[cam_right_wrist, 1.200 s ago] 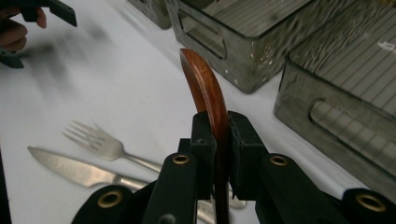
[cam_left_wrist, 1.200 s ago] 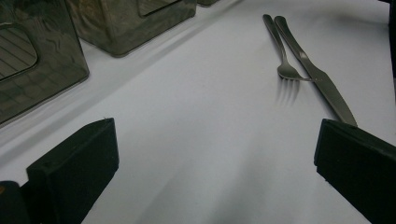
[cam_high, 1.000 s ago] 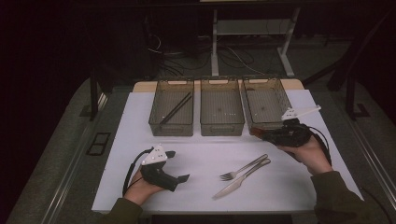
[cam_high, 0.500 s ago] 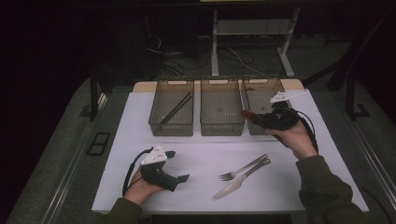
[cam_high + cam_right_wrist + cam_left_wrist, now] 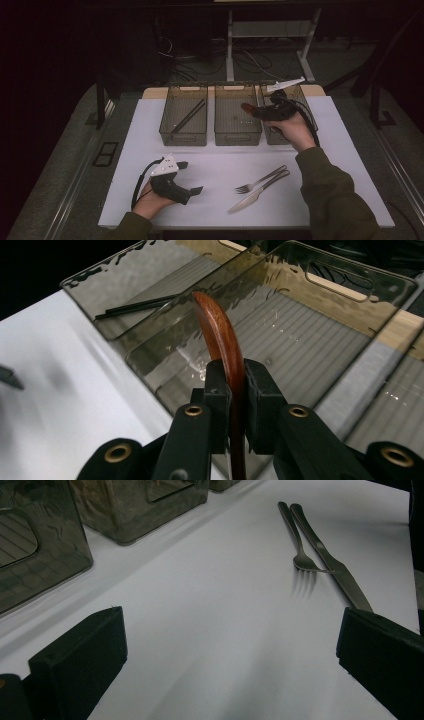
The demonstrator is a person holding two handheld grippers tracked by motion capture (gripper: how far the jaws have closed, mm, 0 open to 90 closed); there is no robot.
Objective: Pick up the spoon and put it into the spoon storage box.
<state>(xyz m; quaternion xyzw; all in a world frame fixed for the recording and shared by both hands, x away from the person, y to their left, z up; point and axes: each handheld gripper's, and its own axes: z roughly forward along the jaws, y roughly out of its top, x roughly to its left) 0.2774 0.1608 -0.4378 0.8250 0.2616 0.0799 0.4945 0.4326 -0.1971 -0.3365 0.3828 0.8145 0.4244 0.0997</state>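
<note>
My right gripper [image 5: 254,111] is shut on a curved reddish-brown wooden utensil [image 5: 220,330], which sticks out past the jaws. It hangs tilted over the middle clear bin [image 5: 237,136], near that bin's right wall. In the right gripper view the gripper [image 5: 234,375] pinches the wood edge-on, with the bin's ribbed floor below. My left gripper [image 5: 191,177] rests open on the white mat at the front left with nothing between its jaws. In the left gripper view it [image 5: 230,630] faces a metal fork [image 5: 295,540] and knife [image 5: 330,562] lying side by side.
Three clear bins stand in a row at the back; the left bin [image 5: 182,137] holds black chopsticks [image 5: 187,116], and the right bin [image 5: 301,98] is partly behind my hand. The fork [image 5: 261,179] and knife [image 5: 257,192] lie front centre on the white mat [image 5: 150,125].
My right gripper has carried the wooden utensil up and to the left, from in front of the right bin to over the middle bin. The left gripper has stayed put.
</note>
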